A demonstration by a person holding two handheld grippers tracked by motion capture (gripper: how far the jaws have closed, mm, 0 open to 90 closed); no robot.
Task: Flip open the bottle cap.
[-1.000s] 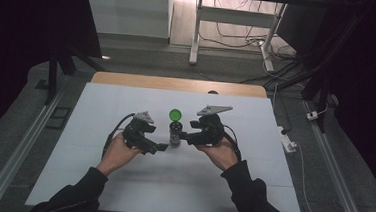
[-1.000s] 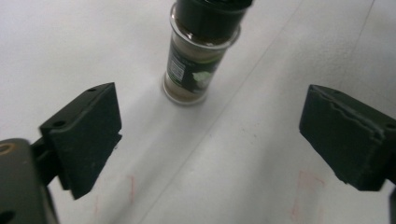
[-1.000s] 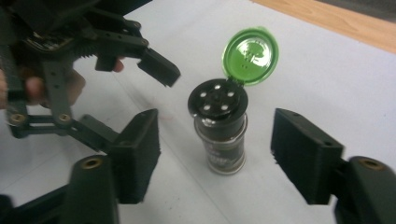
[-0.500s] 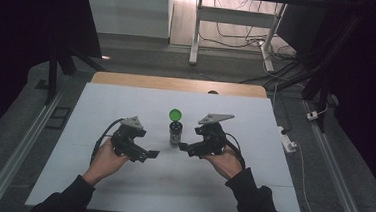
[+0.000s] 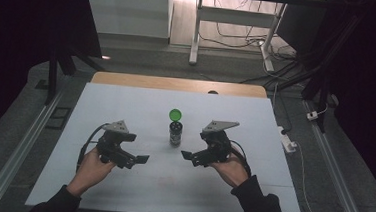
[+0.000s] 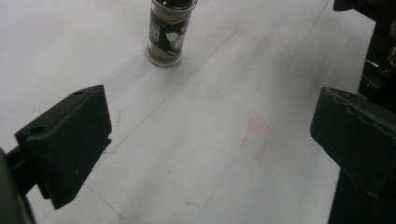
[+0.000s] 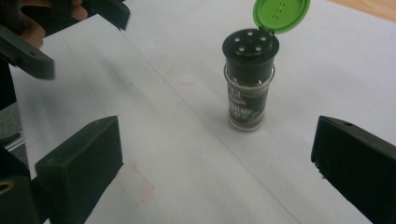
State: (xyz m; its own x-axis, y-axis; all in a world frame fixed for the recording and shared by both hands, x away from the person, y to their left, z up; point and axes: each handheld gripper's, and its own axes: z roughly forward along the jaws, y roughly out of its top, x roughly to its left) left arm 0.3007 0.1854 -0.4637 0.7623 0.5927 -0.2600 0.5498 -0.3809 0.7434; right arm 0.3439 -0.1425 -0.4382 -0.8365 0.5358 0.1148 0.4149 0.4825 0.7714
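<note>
Spice jar (image 5: 175, 133) standing upright mid-table (image 5: 126, 101), green lid (image 5: 175, 115) flipped open, between left gripper (image 5: 139, 159) and right gripper (image 5: 186, 155). Both are spreading their jaws, nothing between them; release step appears finished. Next move likely calls for re-approaching the jar squarely.

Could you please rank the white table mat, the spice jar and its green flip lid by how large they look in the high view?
1. white table mat, by far the largest.
2. spice jar, standing upright between the two open grippers.
3. green flip lid, hinged open above the jar, smallest, though not much narrower than the jar.
</note>
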